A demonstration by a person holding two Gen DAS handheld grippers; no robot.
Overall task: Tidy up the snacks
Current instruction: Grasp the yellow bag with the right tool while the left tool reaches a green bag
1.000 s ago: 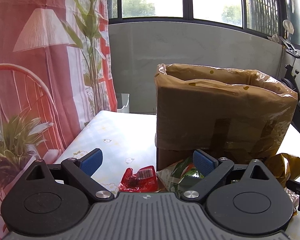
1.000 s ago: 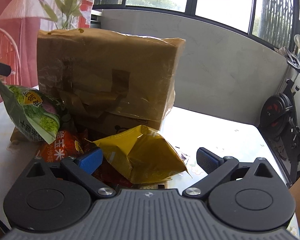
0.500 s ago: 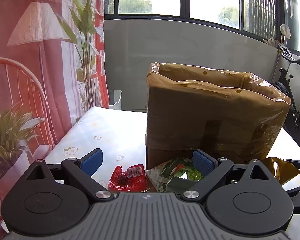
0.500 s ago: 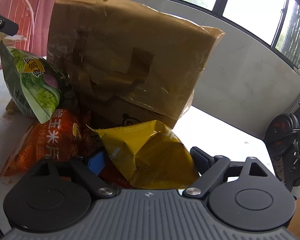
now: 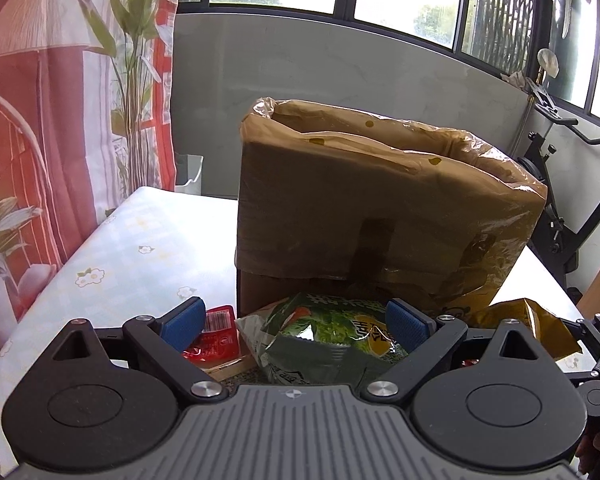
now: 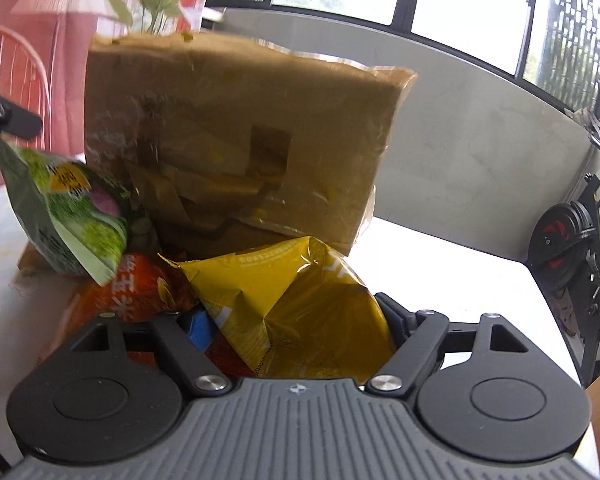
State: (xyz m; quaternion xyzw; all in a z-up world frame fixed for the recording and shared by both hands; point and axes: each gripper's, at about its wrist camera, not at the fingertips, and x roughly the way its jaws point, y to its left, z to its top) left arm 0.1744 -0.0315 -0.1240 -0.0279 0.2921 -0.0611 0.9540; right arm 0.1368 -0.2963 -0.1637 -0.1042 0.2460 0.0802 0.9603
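A tall cardboard box (image 5: 380, 208) lined with a plastic bag stands on the table; it also shows in the right wrist view (image 6: 236, 144). My left gripper (image 5: 296, 322) is open, with a green snack bag (image 5: 332, 340) between its fingers and a red packet (image 5: 216, 332) by the left finger. My right gripper (image 6: 296, 320) is open around a yellow snack bag (image 6: 296, 304). The green bag (image 6: 72, 208) and an orange bag (image 6: 136, 292) lie to its left.
The table (image 5: 140, 264) has a pale flowered cloth. A red printed curtain (image 5: 40, 128) hangs at the left. An exercise bike (image 6: 572, 248) stands at the right, beyond the table edge. A low grey wall and windows run behind.
Both grippers have moved forward onto the snack pile. The green bag now sits between my left fingers and the yellow bag between my right fingers. The right jaws have narrowed slightly.
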